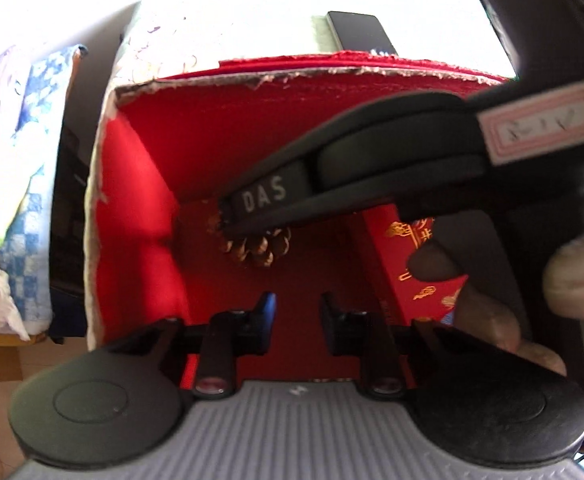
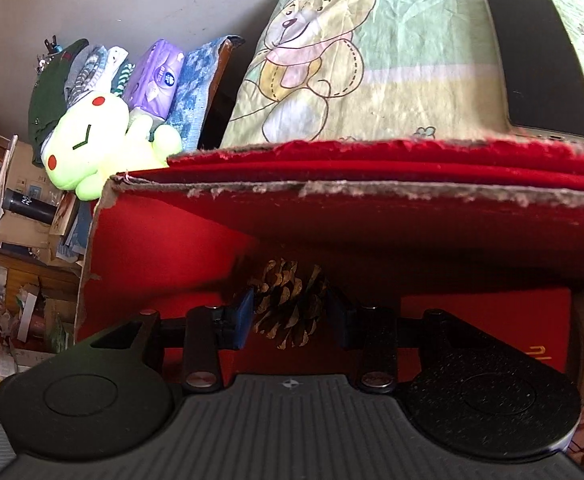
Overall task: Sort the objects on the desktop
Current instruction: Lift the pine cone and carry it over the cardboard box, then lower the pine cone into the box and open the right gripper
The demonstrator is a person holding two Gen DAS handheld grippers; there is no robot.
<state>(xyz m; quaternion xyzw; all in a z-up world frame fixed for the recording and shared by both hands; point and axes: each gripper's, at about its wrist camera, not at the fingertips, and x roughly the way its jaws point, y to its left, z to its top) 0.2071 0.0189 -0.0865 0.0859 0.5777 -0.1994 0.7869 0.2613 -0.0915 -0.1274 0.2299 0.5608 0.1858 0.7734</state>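
The right tongs [image 2: 289, 316] grip the pine cone [image 2: 287, 304] inside the red box [image 2: 163, 248], the left tongs [image 1: 294, 314] wait open and empty, and the phone [image 2: 540, 64] on the bed remains unsorted.

A surface covered by a pale green and yellow cloth [image 2: 412, 64] printed with a cartoon bear carries the things. A dark phone [image 2: 540, 64] lies flat on the cloth, and a torn-edged red cardboard box [image 2: 332, 216] sits just before it.
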